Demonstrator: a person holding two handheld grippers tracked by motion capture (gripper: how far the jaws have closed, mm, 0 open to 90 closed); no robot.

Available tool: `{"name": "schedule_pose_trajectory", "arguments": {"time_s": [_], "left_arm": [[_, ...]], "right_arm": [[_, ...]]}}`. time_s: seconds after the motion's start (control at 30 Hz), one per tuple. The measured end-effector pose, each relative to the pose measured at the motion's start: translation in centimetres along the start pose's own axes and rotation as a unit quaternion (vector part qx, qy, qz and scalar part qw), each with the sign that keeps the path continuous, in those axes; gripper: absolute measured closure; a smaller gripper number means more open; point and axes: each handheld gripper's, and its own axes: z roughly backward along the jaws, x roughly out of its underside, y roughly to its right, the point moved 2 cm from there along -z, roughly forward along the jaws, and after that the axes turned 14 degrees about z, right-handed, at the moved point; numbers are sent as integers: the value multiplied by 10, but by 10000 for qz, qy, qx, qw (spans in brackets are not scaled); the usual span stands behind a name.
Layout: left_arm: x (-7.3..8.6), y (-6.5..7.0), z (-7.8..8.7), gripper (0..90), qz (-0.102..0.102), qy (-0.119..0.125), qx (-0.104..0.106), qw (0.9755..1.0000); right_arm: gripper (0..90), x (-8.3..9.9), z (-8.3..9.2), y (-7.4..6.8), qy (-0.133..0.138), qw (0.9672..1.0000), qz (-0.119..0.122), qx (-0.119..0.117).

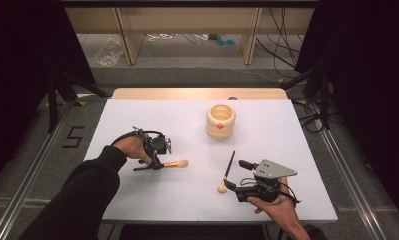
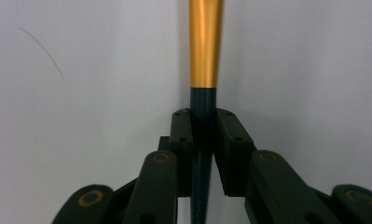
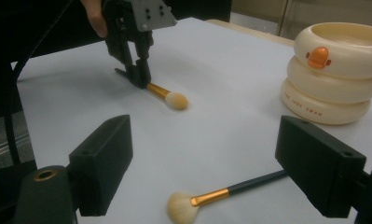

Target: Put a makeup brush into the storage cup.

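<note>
A small makeup brush (image 1: 178, 163) with a gold ferrule and pale bristles lies on the white table. My left gripper (image 1: 158, 164) is shut on its dark handle (image 2: 203, 100), low against the table top. The left gripper view has the gold ferrule (image 2: 205, 46) running away from the pads. A second brush (image 1: 226, 174) lies near the front, bristles toward me. My right gripper (image 1: 235, 174) stands open just right of it, a little above the table. In the right gripper view this brush (image 3: 221, 193) lies low between the wide-apart jaws of the right gripper (image 3: 207, 149), untouched.
A cream ringed pot (image 1: 220, 121) with an orange duck bill stands at the back centre; it also shows as the cream pot (image 3: 333, 74). The table's bare top (image 1: 137, 200) stretches between the hands. Black frames and cables flank the table.
</note>
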Motion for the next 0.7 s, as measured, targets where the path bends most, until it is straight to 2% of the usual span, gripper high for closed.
{"name": "schedule_pose_trajectory", "arguments": {"time_s": [0.2, 0.23, 0.3, 0.37, 0.47, 0.53, 0.6, 0.7], "left_arm": [[3, -1, 1, 782, 161, 67, 42, 9998], [5, -3, 1, 783, 157, 115, 23, 9998], [7, -3, 2, 784, 311, 197, 30, 9993], [9, -4, 5, 784, 283, 297, 8, 9992], [11, -5, 13, 784, 396, 491, 17, 9980], [12, -7, 21, 784, 512, 693, 20, 9963], [12, -10, 29, 784, 676, 939, 34, 9933], [13, -12, 38, 784, 959, 1317, 49, 9866]], "right_arm": [[198, 0, 0, 0, 3, 10000, 6, 4], [198, 0, 0, 0, -4, 10000, 5, -12], [199, 0, -1, 0, 44, 10000, -22, -29], [198, 0, -1, 0, 34, 10000, -25, -24], [198, 0, -1, 0, 42, 10000, -42, -25], [198, 0, 0, 1, -19, 10000, -33, -2], [198, 0, 1, 1, -37, 10000, -25, -16], [198, 0, 1, 1, -26, 10000, -31, -12]]}}
